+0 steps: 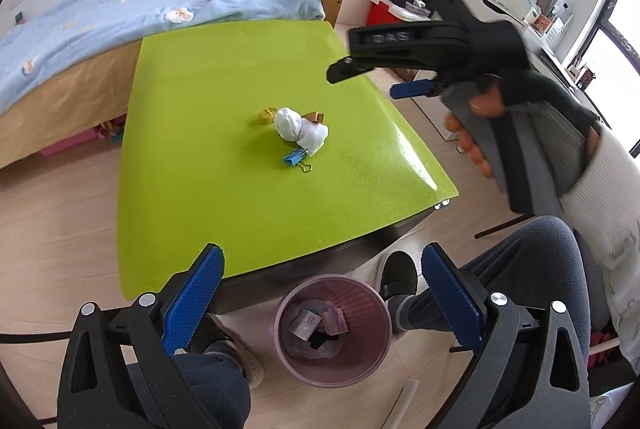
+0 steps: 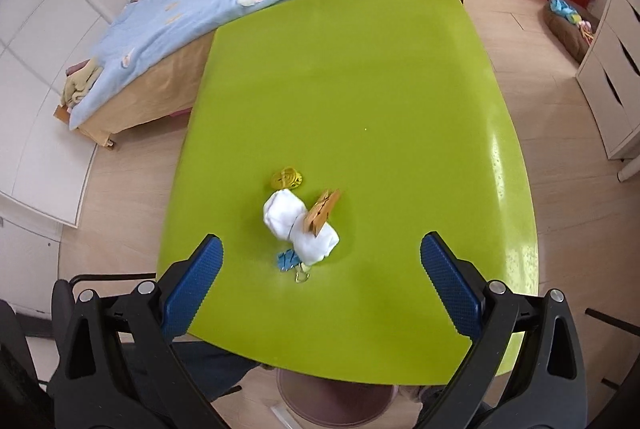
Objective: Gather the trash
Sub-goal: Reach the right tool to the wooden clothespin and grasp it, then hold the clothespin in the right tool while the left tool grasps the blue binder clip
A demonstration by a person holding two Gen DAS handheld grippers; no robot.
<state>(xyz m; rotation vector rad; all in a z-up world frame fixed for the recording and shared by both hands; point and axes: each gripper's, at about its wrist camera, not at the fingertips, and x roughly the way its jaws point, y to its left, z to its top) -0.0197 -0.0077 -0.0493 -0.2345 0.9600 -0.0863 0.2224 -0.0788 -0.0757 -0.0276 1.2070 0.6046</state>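
The left claw [image 1: 322, 299] is spread wide and empty, hovering above a pink wastebasket [image 1: 331, 329] that stands on the floor at the near edge of the green bench [image 1: 208, 197]. The right claw [image 2: 322, 287] is also spread wide and empty, over the bench. Just beyond it lie a crumpled white tissue [image 2: 300, 227], a wooden clothespin [image 2: 321, 215] on top, a blue binder clip [image 2: 289, 260] and a yellow coil [image 2: 286, 178].
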